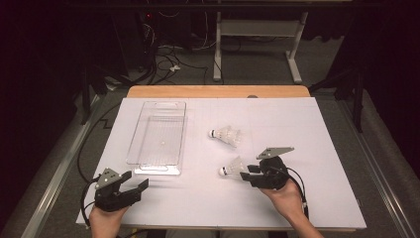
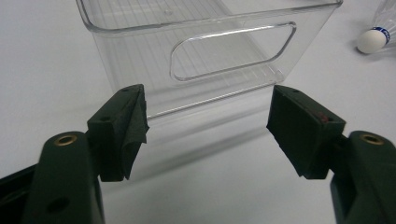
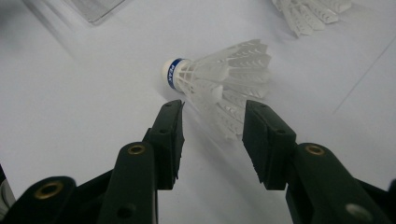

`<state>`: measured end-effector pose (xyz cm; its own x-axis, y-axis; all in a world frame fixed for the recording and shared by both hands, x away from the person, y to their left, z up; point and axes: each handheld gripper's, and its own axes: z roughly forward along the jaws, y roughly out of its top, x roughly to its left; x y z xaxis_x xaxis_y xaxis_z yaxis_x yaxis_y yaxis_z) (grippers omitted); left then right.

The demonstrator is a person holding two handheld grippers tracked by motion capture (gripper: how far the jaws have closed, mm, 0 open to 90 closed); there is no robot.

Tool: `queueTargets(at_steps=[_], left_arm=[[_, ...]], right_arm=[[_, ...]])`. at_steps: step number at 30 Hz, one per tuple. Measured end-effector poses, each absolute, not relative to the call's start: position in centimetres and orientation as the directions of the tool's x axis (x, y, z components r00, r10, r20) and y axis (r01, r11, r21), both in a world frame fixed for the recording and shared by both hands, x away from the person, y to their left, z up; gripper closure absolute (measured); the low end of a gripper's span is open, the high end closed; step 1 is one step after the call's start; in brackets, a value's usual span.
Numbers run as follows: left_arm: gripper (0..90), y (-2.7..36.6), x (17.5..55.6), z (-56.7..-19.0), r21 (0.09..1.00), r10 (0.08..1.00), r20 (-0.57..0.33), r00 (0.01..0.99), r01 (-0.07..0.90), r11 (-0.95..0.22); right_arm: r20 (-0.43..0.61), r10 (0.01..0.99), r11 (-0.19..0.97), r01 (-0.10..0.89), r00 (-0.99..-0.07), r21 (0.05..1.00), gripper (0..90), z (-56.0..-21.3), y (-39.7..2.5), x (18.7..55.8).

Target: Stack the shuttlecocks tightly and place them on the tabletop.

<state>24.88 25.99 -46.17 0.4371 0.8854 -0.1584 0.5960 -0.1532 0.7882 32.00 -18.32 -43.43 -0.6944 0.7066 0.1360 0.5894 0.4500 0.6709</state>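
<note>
Shuttlecock (image 3: 219, 84): white feather skirt, white cork with blue band. Lies on its side on the white counter (image 1: 307, 129), cork pointing to 9 o'clock, skirt to 3 o'clock.

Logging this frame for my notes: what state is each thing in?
Clear bin: upright, nothing inside.
Near shuttlecock: on its side, between the right gripper's jaws, not yet gripped.
Far shuttlecock: on its side, untouched.
Left gripper: open, holding nothing.
Right gripper: open.
</note>
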Motion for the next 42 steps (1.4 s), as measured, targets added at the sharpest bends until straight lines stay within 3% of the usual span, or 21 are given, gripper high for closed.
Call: queueTargets(at_steps=[7, 42], left_arm=[[29.5, 26.0, 24.9, -46.2, 0.788, 0.885, -0.159, 0.438, 0.596, -0.153], [29.5, 25.9, 25.0, -46.2, 0.792, 0.883, -0.156, 0.442, 0.591, -0.156]], right_arm=[[0.144, 0.708, 0.456, 0.603, -0.692, 0.654, 59.7, -44.0, -17.7, 32.8], [0.177, 0.658, 0.483, 0.590, -0.732, 0.647, 89.2, -44.5, -17.0, 33.1]])
